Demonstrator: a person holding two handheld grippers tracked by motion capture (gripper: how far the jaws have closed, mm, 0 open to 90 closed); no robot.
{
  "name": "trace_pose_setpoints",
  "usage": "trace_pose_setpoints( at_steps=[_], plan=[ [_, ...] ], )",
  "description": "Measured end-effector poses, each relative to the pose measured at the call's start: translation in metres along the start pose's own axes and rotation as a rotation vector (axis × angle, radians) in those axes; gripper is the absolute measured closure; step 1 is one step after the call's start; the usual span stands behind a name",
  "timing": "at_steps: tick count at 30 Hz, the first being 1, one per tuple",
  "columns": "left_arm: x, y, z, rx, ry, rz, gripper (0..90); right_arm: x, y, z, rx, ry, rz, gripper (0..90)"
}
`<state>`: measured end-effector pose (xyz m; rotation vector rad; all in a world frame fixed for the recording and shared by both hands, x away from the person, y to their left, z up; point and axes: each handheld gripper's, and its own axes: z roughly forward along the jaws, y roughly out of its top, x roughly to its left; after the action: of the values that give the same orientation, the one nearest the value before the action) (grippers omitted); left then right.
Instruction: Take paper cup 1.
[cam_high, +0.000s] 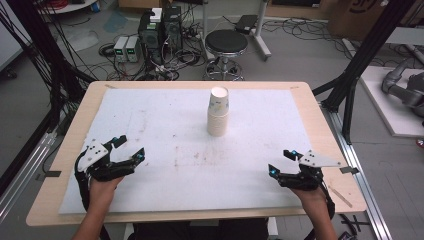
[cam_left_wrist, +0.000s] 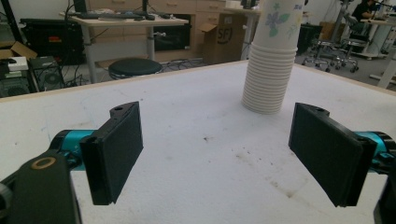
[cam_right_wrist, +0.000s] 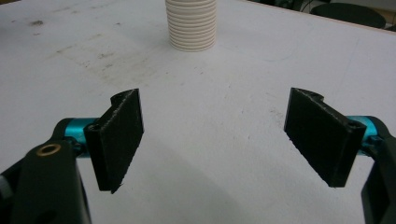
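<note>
Paper cups (cam_high: 218, 111), nested in one upright stack, stood on the far middle of our white-covered table (cam_high: 165, 150). We kept the left gripper (cam_high: 128, 148) and right gripper (cam_high: 281, 162) near us, well apart, fingers (cam_left_wrist: 116, 149) spread wide and empty.

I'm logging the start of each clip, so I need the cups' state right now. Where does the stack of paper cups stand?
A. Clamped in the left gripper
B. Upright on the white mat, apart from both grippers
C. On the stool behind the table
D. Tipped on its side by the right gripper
B: the stack of paper cups stands upright on the white mat, far from the left gripper and the right gripper, both open with nothing between their jaws.
</note>
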<state>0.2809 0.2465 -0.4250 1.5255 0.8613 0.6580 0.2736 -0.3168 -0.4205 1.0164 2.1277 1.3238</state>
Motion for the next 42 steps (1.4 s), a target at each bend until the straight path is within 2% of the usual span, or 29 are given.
trace_pose_setpoints(
  at_steps=[7,15,19,21,24,28,34,42],
  plan=[
    [-0.001,-0.001,0.002,0.0,-0.004,-0.003,17.6,-0.001,0.0,0.0,0.002,0.002,-0.005,20.3],
    [-0.001,-0.003,0.009,0.002,-0.009,-0.012,17.0,-0.004,-0.004,0.001,0.001,0.011,0.009,20.4],
    [-0.001,-0.003,0.011,0.01,-0.02,-0.007,16.5,-0.007,-0.006,-0.002,-0.003,0.004,0.022,20.3],
    [-0.002,-0.003,0.01,0.009,-0.026,-0.019,16.3,-0.008,-0.005,-0.004,-0.013,0.0,0.027,20.4],
    [-0.005,-0.003,0.009,0.014,-0.037,-0.012,15.9,-0.007,-0.003,-0.005,-0.015,-0.003,0.021,20.4],
    [-0.009,-0.003,0.009,0.018,-0.046,0.007,16.0,-0.003,0.002,-0.004,-0.021,0.006,0.014,20.3],
    [-0.009,-0.004,0.009,0.031,-0.054,-0.003,16.2,0.001,0.014,0.002,-0.04,0.031,0.008,20.3],
    [-0.009,-0.004,0.01,0.03,-0.058,-0.004,16.3,0.007,0.049,0.014,-0.055,0.066,-0.035,20.3]
  ],
)
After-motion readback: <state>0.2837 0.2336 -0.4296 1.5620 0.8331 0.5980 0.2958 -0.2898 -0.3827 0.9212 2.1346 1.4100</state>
